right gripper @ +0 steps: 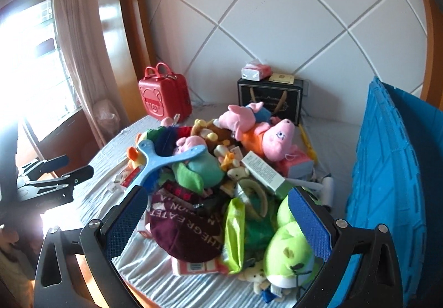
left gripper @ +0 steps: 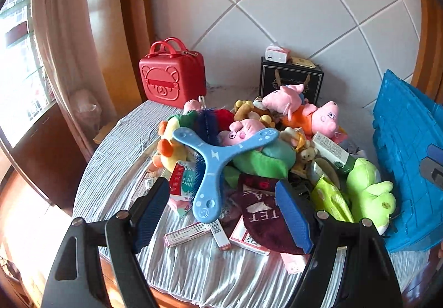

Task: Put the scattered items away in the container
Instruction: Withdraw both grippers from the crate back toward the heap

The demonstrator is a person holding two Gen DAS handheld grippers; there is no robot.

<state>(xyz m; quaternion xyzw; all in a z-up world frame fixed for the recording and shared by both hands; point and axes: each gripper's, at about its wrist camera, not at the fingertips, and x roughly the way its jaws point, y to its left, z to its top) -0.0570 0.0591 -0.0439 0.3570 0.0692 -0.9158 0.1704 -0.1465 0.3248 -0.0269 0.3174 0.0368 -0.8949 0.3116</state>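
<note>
A heap of toys and small packages lies on a bed (left gripper: pixel 116 169) covered with a pale ribbed sheet. The left claw (left gripper: pixel 221 213) hangs over the near edge of the heap with its blue-padded fingers spread wide and nothing between them. Just beyond its tips, a light blue three-armed boomerang (left gripper: pixel 218 158) lies on top of the pile, one arm pointing down toward the gap between the fingers. A dark maroon cloth with white lettering (left gripper: pixel 263 213) lies beside the claw's right finger, partly behind it, and small flat boxes (left gripper: pixel 188 233) lie on the sheet under the gap.

The right claw (right gripper: pixel 218 219) is likewise wide apart and empty, hovering over the near right part of the heap. The maroon cloth (right gripper: pixel 182 225) and a lime green packet (right gripper: pixel 234 233) lie between its fingers below it; a green plush toy (right gripper: pixel 288 252) lies against its right finger. Farther back, two pink pig plush toys (right gripper: pixel 260 128) top the pile.

The blue plastic container (right gripper: pixel 387 191) stands at the right edge of both views, just beside the heap, its ribbed wall upright. In the right wrist view, the left claw (right gripper: pixel 66 168) shows at the far left. A red case (left gripper: pixel 173 78) and a black box (left gripper: pixel 290 81) stand at the back by the white padded wall.
</note>
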